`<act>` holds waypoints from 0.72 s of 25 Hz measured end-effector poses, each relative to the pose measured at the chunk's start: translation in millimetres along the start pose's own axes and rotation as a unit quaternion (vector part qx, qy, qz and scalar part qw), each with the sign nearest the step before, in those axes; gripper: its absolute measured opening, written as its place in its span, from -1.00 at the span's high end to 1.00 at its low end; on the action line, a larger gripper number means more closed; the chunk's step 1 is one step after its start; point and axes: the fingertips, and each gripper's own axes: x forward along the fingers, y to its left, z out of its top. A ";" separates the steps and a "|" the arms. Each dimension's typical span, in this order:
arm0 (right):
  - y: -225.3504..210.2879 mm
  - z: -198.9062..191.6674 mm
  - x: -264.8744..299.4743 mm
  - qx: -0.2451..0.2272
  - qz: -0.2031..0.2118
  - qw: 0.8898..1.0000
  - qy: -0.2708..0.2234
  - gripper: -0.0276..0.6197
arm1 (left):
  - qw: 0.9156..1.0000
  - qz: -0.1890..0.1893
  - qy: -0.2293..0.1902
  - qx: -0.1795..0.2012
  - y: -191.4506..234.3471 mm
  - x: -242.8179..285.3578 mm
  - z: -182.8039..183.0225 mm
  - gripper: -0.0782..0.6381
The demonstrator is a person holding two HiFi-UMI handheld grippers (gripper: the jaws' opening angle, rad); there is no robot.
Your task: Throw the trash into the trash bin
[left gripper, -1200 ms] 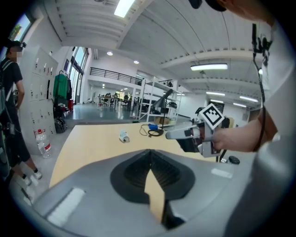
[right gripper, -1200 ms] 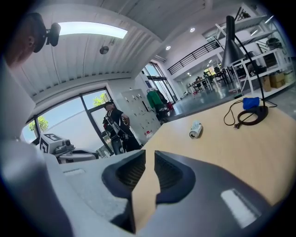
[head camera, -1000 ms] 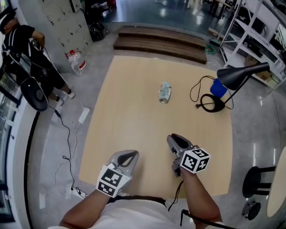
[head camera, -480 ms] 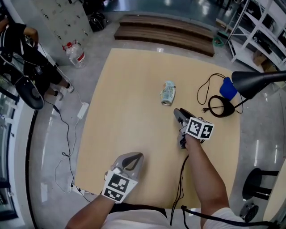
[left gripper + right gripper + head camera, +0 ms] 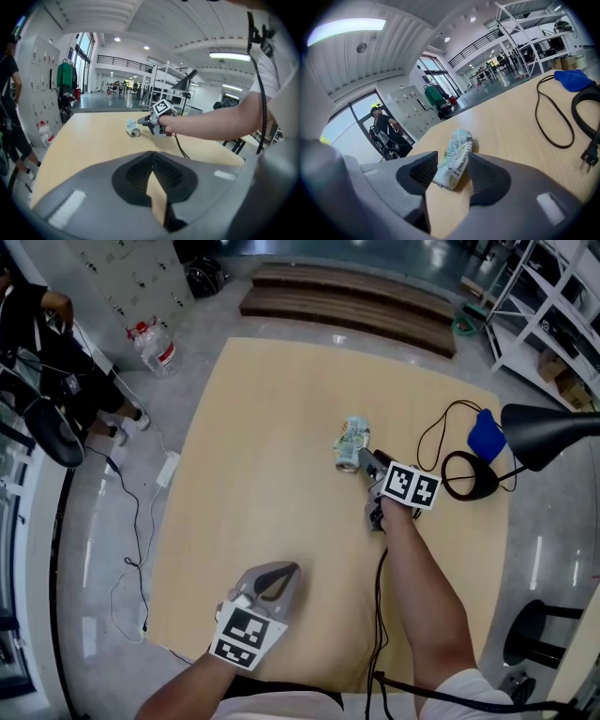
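A crushed pale green and white can (image 5: pixel 352 442) lies on its side in the middle of the light wooden table (image 5: pixel 262 427). My right gripper (image 5: pixel 364 457) reaches up to its near end. In the right gripper view the can (image 5: pixel 454 157) lies between the jaws, which are opening and do not press on it. The left gripper view shows the can (image 5: pixel 132 128) with the right gripper (image 5: pixel 144 122) beside it. My left gripper (image 5: pixel 289 570) hovers over the table's near edge, its jaws together with nothing held. No trash bin is in view.
A black desk lamp (image 5: pixel 548 432) with its round base (image 5: pixel 469 476) and cable (image 5: pixel 551 119) stands right of the can, beside a blue cloth (image 5: pixel 486 437). On the floor at the left are a water bottle (image 5: pixel 155 348), cables and a person (image 5: pixel 47 343).
My right gripper has travelled from the table's near part forward to the can, and its jaws now flank the can's near end. The left gripper shifted only a little.
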 end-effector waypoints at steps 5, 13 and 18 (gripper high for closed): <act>-15.3 4.2 26.9 0.002 -0.030 0.999 0.023 0.06 | 1.000 0.004 -0.003 -0.006 7.8 13.0 6.7 0.77; -16.8 -8.7 58.3 -0.050 -0.071 0.992 0.095 -0.09 | 1.000 -0.007 -0.003 -0.018 1.2 25.8 12.0 0.77; -9.8 -14.6 63.4 -0.087 -0.076 0.985 0.126 -0.06 | 1.000 -0.007 -0.005 -0.021 -1.3 23.0 8.2 0.77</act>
